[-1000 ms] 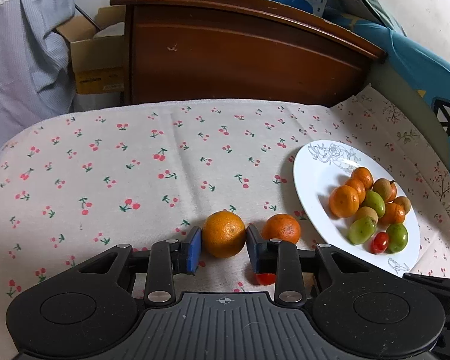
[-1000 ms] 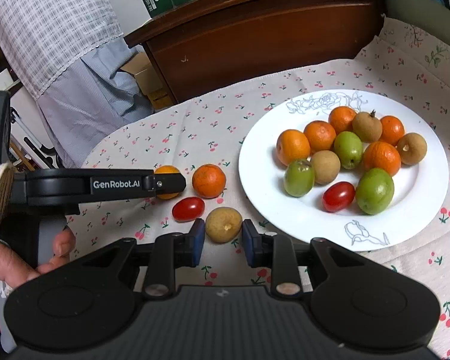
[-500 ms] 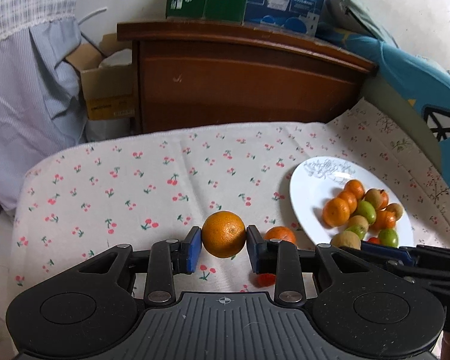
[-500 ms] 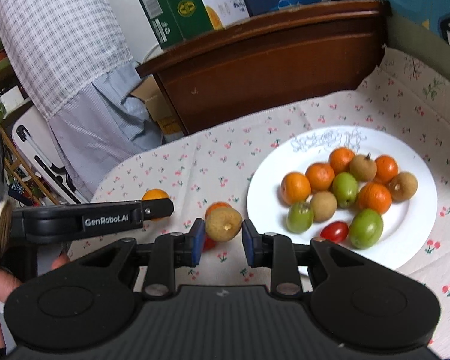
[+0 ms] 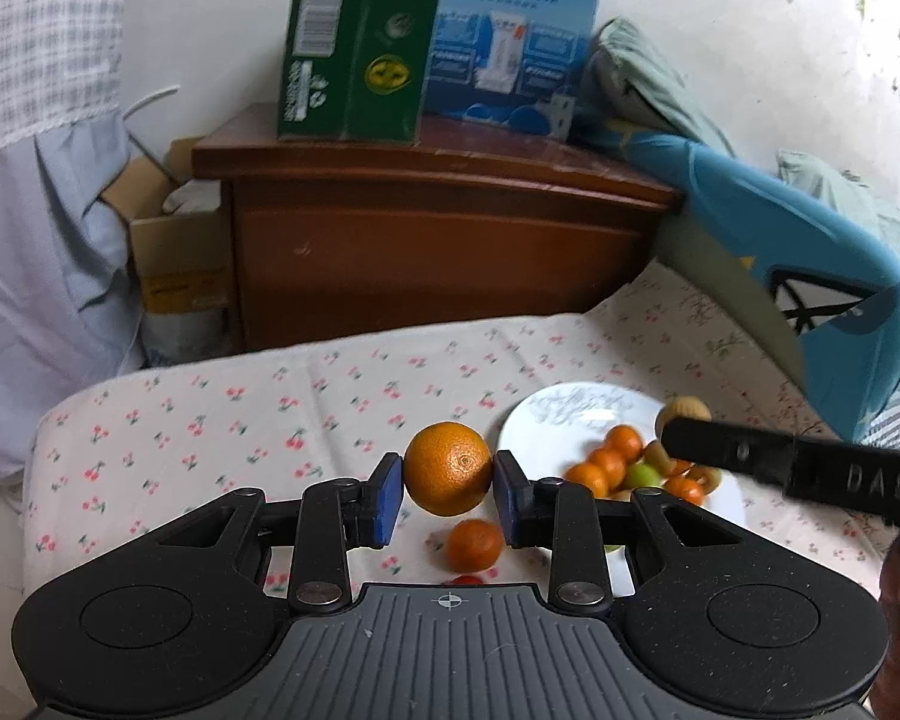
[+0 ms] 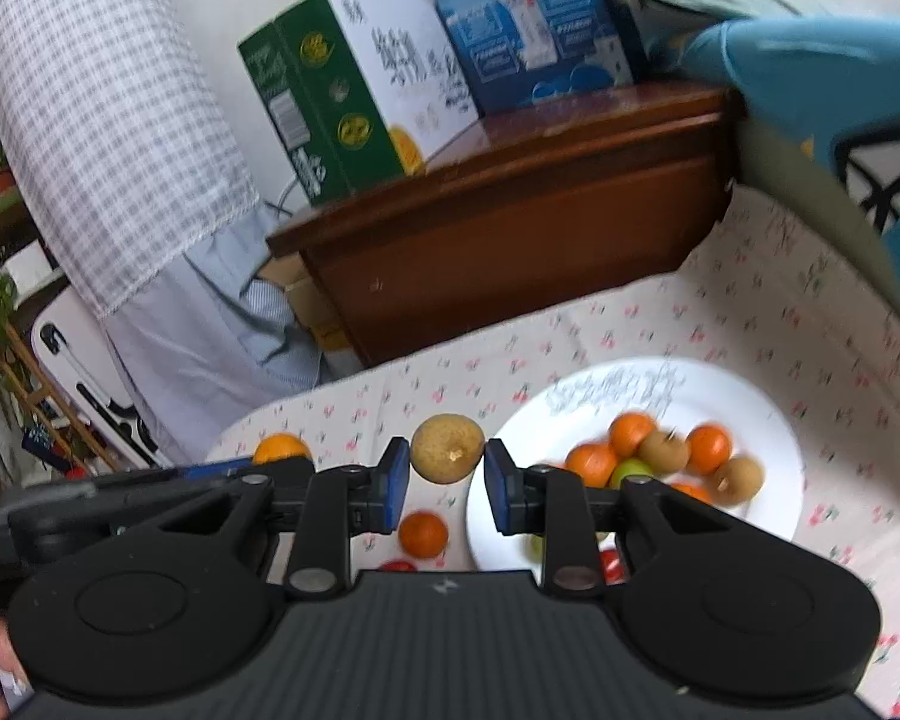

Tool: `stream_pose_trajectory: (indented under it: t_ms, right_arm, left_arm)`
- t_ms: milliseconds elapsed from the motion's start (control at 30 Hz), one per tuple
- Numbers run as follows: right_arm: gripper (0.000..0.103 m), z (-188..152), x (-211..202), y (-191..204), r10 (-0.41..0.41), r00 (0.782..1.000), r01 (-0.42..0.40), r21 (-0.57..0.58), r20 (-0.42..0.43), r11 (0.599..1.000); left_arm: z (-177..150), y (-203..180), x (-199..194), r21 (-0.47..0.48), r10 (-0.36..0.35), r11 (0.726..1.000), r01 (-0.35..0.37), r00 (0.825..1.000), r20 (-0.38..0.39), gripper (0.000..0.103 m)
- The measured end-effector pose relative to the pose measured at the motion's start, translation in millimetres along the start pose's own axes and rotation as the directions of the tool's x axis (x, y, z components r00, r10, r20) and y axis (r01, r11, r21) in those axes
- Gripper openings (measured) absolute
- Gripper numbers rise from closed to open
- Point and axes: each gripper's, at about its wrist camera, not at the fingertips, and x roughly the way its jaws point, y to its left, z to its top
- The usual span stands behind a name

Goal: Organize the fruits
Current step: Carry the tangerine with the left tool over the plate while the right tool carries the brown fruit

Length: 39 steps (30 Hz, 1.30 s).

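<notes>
My left gripper point(image 5: 447, 492) is shut on a large orange point(image 5: 448, 468), held in the air above the cherry-print cloth. My right gripper point(image 6: 447, 483) is shut on a round tan fruit point(image 6: 447, 449), also lifted off the cloth. In the left wrist view the right gripper reaches in from the right over the white plate point(image 5: 546, 414), the tan fruit point(image 5: 681, 407) at its tip. The white plate point(image 6: 768, 420) carries several small oranges, green and tan fruits. A small orange point(image 5: 474, 543) and a red tomato point(image 5: 467, 579) lie on the cloth below my left gripper. The same small orange point(image 6: 423, 534) shows in the right wrist view.
A brown wooden headboard point(image 5: 438, 240) stands behind the cloth-covered surface point(image 5: 210, 432), with a green box point(image 5: 360, 42) and a blue box point(image 5: 510, 42) on top. A blue cushion point(image 5: 810, 276) leans at the right. A cardboard box point(image 5: 174, 264) sits on the left.
Both grippers have risen off the cloth, each carrying its fruit. The right gripper with the tan fruit has come into the left wrist view over the plate.
</notes>
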Motion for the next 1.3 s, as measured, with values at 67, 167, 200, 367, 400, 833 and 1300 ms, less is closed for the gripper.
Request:
stream_pose_trajectory:
  t_ms: [67,167,200,367,400,833,1300]
  right_arm:
    - [0.027,8,-4,-7,0.003,1.000,-0.003,0.017,0.014,1.000]
    - [0.027,18,-6,-15,-0.012,0.999,0.011,0.022,0.029,1.000]
    - [0.027,22,-6,-19,-0.023,0.999,0.022,0.020,0.034,1.000]
    - [0.027,31,0,-40,-0.062,0.998,0.060,0.057,0.032,0.997]
    - [0.027,32,2,-44,-0.070,0.997,0.068,0.064,0.028,0.996]
    - [0.027,31,38,-84,-0.153,0.987,0.158,0.144,-0.046,0.977]
    - [0.028,20,69,-99,-0.198,0.972,0.215,0.151,-0.124,0.965]
  left_arm:
    - [3,-5,-1,0.006,-0.013,1.000,0.013,1.000,0.009,0.030]
    - [7,-14,1,0.017,-0.035,0.999,0.035,0.999,0.015,0.030]
    - [8,-18,1,0.023,-0.042,0.999,0.042,0.999,0.018,0.030]
    - [13,-36,12,0.061,-0.075,0.995,0.074,0.997,0.014,0.030]
    - [13,-39,15,0.071,-0.075,0.995,0.074,0.997,0.011,0.030]
    - [11,-49,68,0.059,-0.067,0.996,0.070,0.996,-0.061,0.030]
    - [9,-55,97,0.073,-0.038,0.996,0.047,0.991,-0.129,0.030]
